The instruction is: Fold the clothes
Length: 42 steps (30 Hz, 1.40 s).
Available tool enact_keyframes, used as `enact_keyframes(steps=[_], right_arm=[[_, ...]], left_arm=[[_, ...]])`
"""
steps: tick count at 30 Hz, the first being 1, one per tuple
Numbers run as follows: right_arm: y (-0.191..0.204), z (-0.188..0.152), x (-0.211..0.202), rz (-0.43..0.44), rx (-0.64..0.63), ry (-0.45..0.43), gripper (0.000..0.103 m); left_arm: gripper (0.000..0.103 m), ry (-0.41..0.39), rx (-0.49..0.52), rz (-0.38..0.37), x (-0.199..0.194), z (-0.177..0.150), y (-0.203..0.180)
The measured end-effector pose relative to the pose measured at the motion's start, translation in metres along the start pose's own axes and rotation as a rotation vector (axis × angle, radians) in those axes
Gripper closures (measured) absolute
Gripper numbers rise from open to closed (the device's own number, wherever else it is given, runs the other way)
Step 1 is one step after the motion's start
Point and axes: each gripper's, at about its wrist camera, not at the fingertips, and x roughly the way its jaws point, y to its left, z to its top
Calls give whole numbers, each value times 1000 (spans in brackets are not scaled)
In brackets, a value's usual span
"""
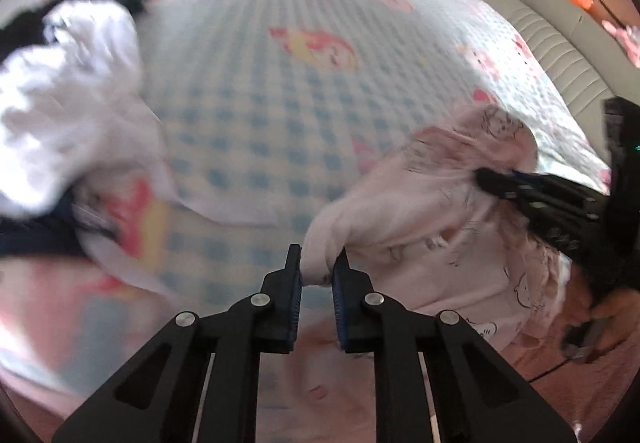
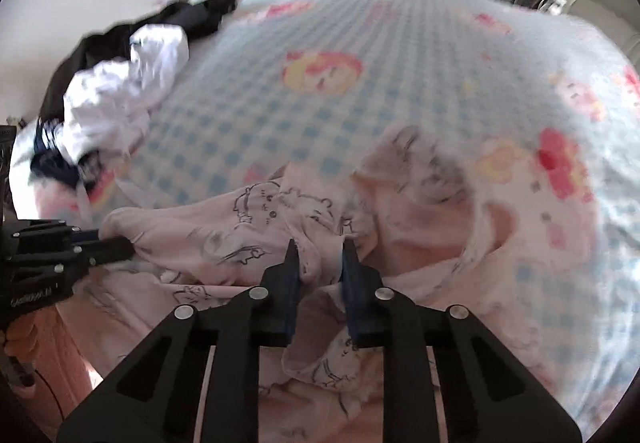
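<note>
A pale pink garment printed with line-drawn cartoon animals lies crumpled at the near edge of the bed. My left gripper is shut on one bunched end of it. My right gripper is shut on another fold of the same pink garment. In the left wrist view the right gripper enters from the right, its tips buried in the cloth. In the right wrist view the left gripper comes in from the left, pinching the garment's end. The cloth stretches between the two grippers.
A pile of white and dark clothes sits on the bed's left side, the same pile in the right view. The blue checked bedsheet with pink cartoon prints covers the bed. A grey padded headboard runs along the right.
</note>
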Motion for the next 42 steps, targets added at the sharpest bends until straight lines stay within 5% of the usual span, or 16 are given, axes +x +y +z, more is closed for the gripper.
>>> enact_keyframes(steps=[5, 8, 11, 16, 18, 26, 30, 31, 33, 36, 42], right_arm=[[-6, 7, -69, 34, 50, -166, 86], [-7, -9, -90, 75, 40, -195, 83], [-11, -38, -75, 23, 45, -113, 82], [-52, -79, -66, -70, 236, -4, 81], [-46, -79, -74, -66, 200, -21, 81], [7, -22, -60, 36, 63, -92, 59], [27, 1, -15, 37, 4, -21, 50], [30, 4, -3, 32, -14, 3, 38], [32, 5, 27, 2, -58, 73, 33], [22, 2, 60, -13, -46, 174, 98], [-1, 21, -15, 61, 70, -49, 99]], left_arm=[[89, -162, 98, 77, -59, 4, -16], [89, -173, 193, 107, -68, -13, -27], [89, -96, 223, 174, -46, -34, -23], [89, -43, 160, 135, -39, -53, -7], [87, -59, 173, 117, -43, -58, -11], [87, -65, 147, 67, -46, -59, -20], [85, -55, 90, 31, -47, -62, -6], [84, -52, 77, 25, -46, -61, -3], [80, -45, 46, 15, -40, -58, 3], [84, -46, 7, 23, -31, -53, 9], [87, -204, 55, 114, -59, -30, -4]])
